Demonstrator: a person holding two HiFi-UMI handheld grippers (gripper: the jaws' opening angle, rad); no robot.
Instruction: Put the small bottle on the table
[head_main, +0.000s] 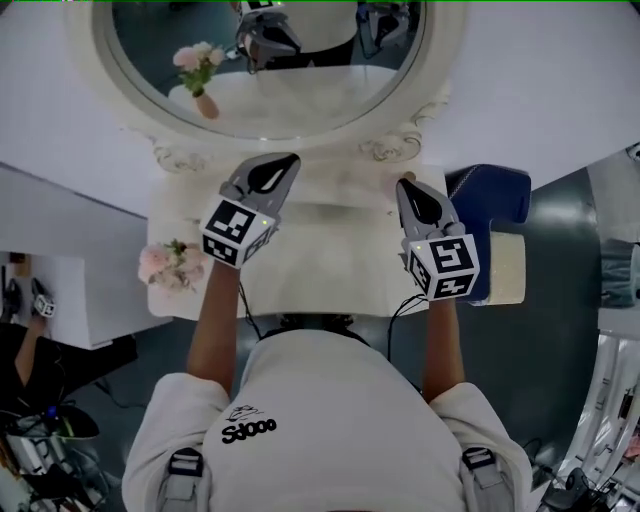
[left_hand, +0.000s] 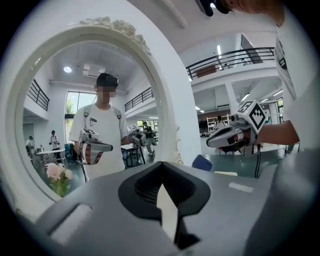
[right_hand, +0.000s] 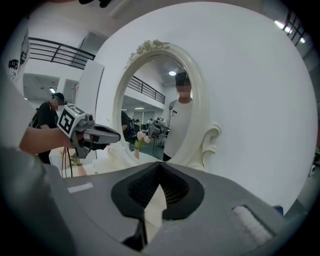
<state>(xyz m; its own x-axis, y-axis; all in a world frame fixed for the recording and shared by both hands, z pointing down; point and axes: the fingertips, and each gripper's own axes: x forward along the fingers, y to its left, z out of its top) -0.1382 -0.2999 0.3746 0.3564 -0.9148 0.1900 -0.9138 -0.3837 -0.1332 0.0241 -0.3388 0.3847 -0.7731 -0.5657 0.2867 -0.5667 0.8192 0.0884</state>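
Note:
No small bottle shows in any view. In the head view both grippers are held up over the white dressing table (head_main: 330, 262), facing its oval mirror (head_main: 270, 80). My left gripper (head_main: 283, 162) is shut, its jaws meeting at the tip with nothing between them, and the left gripper view (left_hand: 161, 166) shows the same. My right gripper (head_main: 405, 183) is also shut and empty, with its tips together in its own view (right_hand: 160, 165). Each gripper shows in the other's view: the right gripper (left_hand: 220, 141) and the left gripper (right_hand: 112, 135).
A small vase of pink flowers (head_main: 172, 264) stands at the table's left end, and its reflection shows in the mirror. A blue chair (head_main: 495, 210) stands to the right of the table. The mirror's carved white frame (head_main: 400, 145) rises just beyond the gripper tips.

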